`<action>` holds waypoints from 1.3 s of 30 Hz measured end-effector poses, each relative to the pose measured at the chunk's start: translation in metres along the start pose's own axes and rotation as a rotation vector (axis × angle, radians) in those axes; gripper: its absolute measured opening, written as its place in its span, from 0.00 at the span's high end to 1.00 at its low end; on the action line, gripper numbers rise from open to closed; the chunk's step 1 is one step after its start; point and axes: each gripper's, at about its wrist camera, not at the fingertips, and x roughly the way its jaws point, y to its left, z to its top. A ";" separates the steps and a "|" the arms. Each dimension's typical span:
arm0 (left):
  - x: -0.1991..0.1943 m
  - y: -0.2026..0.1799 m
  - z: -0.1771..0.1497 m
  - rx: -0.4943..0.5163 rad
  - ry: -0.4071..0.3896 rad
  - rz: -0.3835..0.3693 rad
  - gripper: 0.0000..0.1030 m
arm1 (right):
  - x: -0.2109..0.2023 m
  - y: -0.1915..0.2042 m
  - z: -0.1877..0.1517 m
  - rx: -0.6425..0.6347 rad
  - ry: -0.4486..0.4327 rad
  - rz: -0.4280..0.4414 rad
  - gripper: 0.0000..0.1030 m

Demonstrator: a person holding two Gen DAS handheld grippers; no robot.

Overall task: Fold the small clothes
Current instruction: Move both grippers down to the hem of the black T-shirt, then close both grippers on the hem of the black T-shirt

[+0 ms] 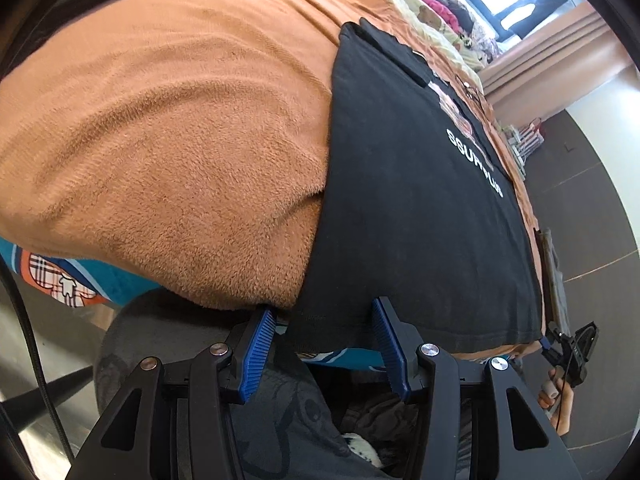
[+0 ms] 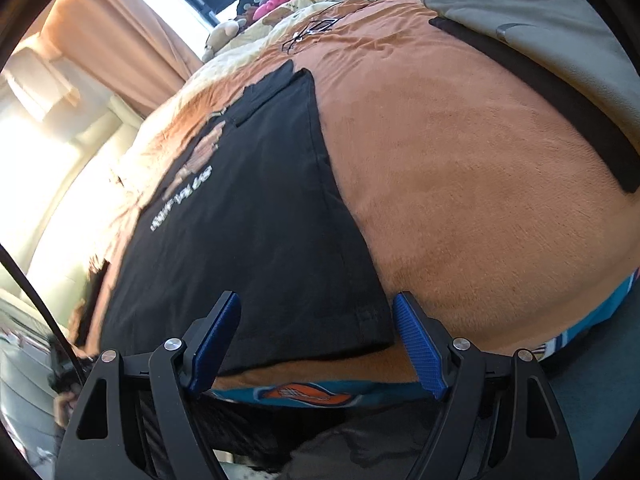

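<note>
Both claws stand apart with nothing clamped, the left claw (image 1: pixel 324 316) and right claw (image 2: pixel 318 312) each poised at the near hem corners of the black T-shirt (image 1: pixel 420 200), seemingly folded lengthwise, flat on the orange blanket (image 1: pixel 180 140).

Matt black cotton T-shirt (image 1: pixel 408 208), fuzzy orange fleece blanket (image 1: pixel 168 152); ribbed blue pads (image 1: pixel 262 354) (rubbery)
</note>
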 end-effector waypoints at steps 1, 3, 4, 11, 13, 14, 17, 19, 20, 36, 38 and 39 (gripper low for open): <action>-0.001 0.000 0.000 -0.002 -0.001 -0.004 0.49 | -0.001 -0.001 0.002 0.012 0.001 0.016 0.25; -0.004 0.000 -0.003 -0.001 -0.004 -0.024 0.49 | 0.000 -0.001 0.001 0.020 0.006 0.032 0.25; -0.006 -0.002 -0.003 0.002 -0.007 -0.037 0.49 | -0.001 0.000 0.000 0.017 0.010 0.041 0.25; -0.033 -0.013 -0.003 0.053 -0.065 -0.128 0.53 | -0.005 -0.009 -0.009 0.054 0.005 0.120 0.32; -0.033 -0.013 0.000 0.045 -0.075 -0.140 0.53 | -0.005 -0.017 -0.011 0.094 -0.002 0.124 0.40; -0.032 -0.011 0.001 0.032 -0.076 -0.149 0.53 | -0.006 -0.022 -0.013 0.126 -0.009 0.131 0.40; -0.028 -0.007 0.003 -0.003 -0.074 -0.168 0.53 | -0.007 -0.029 -0.020 0.177 -0.020 0.138 0.40; -0.026 -0.006 0.002 -0.010 -0.072 -0.161 0.53 | -0.006 -0.031 -0.025 0.184 -0.010 0.116 0.40; -0.025 -0.007 0.002 -0.013 -0.071 -0.160 0.53 | -0.005 -0.033 -0.028 0.191 0.001 0.114 0.40; -0.015 -0.002 -0.002 -0.066 -0.042 -0.212 0.67 | -0.004 -0.039 -0.029 0.255 -0.068 0.219 0.40; -0.014 -0.003 0.000 -0.064 -0.040 -0.198 0.67 | 0.002 -0.039 -0.031 0.261 -0.059 0.196 0.40; -0.012 -0.004 0.000 -0.064 -0.038 -0.195 0.67 | 0.006 -0.039 -0.032 0.263 -0.056 0.186 0.40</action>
